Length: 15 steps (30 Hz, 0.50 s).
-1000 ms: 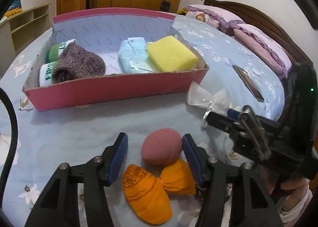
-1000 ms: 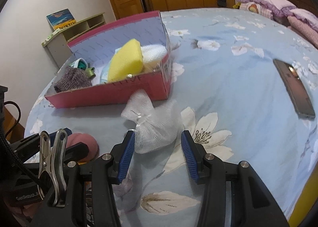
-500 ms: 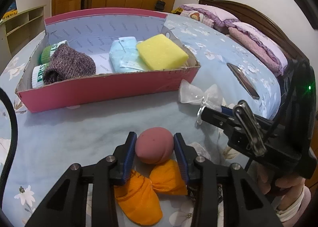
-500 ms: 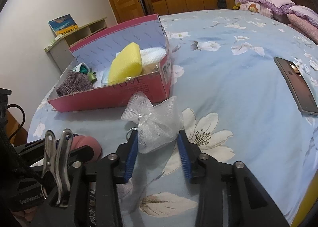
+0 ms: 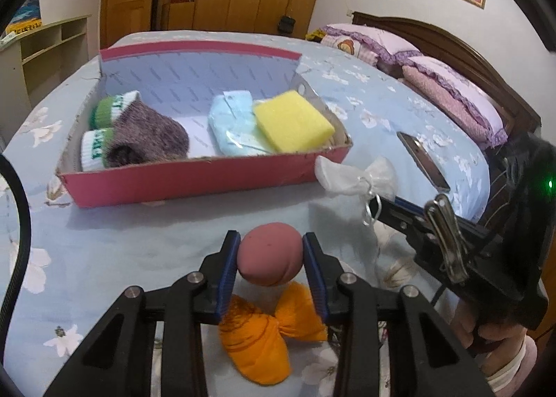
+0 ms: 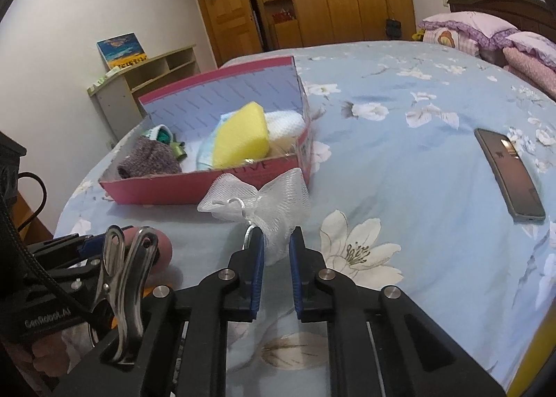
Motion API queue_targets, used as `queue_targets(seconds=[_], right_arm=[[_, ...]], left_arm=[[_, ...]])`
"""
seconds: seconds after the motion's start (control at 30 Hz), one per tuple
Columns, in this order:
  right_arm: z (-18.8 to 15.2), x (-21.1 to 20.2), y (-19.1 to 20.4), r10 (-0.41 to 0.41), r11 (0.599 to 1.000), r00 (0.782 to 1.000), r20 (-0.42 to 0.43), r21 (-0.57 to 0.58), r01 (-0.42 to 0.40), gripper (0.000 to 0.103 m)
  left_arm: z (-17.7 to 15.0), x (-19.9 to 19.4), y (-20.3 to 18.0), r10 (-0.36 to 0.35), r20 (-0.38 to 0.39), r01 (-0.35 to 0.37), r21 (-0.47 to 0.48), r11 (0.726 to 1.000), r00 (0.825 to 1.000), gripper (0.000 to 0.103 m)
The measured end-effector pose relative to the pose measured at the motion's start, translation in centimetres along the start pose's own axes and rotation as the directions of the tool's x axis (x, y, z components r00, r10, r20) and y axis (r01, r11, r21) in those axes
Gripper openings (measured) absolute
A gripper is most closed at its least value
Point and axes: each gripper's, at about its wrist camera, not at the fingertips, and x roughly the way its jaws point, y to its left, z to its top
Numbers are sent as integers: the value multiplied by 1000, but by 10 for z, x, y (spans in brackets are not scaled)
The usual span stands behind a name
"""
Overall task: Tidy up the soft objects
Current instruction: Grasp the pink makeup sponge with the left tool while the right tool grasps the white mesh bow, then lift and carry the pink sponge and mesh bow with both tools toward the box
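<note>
My left gripper (image 5: pixel 271 256) is shut on a pink egg-shaped sponge (image 5: pixel 269 258) and holds it just above the bed. An orange cloth bundle (image 5: pixel 269 334) lies below it. My right gripper (image 6: pixel 276 251) is shut on a white mesh pouch (image 6: pixel 274 204), lifted off the bed; the pouch also shows in the left wrist view (image 5: pixel 351 178). A pink cardboard box (image 5: pixel 194 178) lies ahead, holding rolled socks (image 5: pixel 139 134), a pale blue pack (image 5: pixel 232 126) and a yellow sponge (image 5: pixel 292 120).
A phone (image 6: pixel 509 172) lies on the blue flowered bedsheet (image 6: pixel 399 160) to the right. Pillows (image 5: pixel 451 91) and a wooden headboard are at the far right. A shelf unit (image 6: pixel 146 84) and wardrobe stand behind the box.
Both grippers have closed: the left on the pink sponge, the right on the mesh pouch. Both objects have been lifted slightly off the bed.
</note>
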Motion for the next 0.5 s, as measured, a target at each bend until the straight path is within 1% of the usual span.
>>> queue_targets(seconds=[0.3,0.5], right_arm=[[10,-12,6,34,999,999,18,16,-34,15],[21,-16,9,54,998,998,19,13,-54,15]], left_arm=[[13,-21,20,24,52,-22,-38,999,998,38],[30,-24,26,35,83,-31,-52,998,996,38]])
